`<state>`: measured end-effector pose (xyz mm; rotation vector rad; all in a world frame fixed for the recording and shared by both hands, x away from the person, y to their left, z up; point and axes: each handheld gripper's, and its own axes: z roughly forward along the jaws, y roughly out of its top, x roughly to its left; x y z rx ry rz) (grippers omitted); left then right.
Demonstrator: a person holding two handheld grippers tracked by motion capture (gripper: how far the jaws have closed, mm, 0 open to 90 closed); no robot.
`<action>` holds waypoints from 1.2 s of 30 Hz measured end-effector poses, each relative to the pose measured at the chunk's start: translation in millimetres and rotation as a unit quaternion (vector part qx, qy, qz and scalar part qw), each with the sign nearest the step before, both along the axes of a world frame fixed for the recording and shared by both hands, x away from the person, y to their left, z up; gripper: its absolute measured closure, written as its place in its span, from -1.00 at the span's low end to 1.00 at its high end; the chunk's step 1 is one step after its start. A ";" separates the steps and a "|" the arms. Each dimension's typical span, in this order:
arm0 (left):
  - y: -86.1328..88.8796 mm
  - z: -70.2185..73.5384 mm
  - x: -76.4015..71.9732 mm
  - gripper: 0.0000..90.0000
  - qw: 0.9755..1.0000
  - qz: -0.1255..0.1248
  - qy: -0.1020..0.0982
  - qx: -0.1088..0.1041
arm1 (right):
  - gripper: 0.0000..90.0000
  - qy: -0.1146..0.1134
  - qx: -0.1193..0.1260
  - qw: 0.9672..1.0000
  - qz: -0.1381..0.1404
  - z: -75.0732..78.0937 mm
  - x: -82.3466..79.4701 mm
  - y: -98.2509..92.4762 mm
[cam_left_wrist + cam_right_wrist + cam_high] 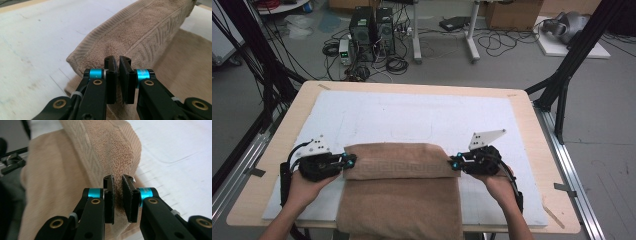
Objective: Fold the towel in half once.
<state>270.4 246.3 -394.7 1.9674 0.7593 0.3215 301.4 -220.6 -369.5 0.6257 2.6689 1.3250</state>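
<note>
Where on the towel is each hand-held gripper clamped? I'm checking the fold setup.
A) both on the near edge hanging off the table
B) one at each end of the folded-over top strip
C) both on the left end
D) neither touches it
B: the left hand-held gripper and the right hand-held gripper pinch opposite ends of the tan towel at its folded-over strip.

the left gripper (pixel 348 161) and right gripper (pixel 455 163) are black. cyan collars, brass screws, black cables. each carries a grey three-cornered plate.

The left gripper (pixel 346 161) points right with its jaws pinched tight; the right gripper (pixel 455 162) points left, jaws pinched tight too; both forearms come up from below, hands spread apart.
</note>
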 end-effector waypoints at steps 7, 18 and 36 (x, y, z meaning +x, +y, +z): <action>4.2 -22.0 -40.4 0.83 1.000 -0.026 0.017 0.007 | 0.75 0.019 -0.027 0.999 0.033 -25.2 -37.1 4.4; 14.5 -1.8 -29.2 0.42 1.000 -0.006 0.002 -0.005 | 0.45 0.009 0.008 1.000 0.006 -10.9 -29.2 -9.7; 15.5 -28.8 48.0 0.17 0.996 0.080 0.040 0.023 | 0.03 0.032 -0.030 0.996 -0.072 -44.3 41.2 -8.6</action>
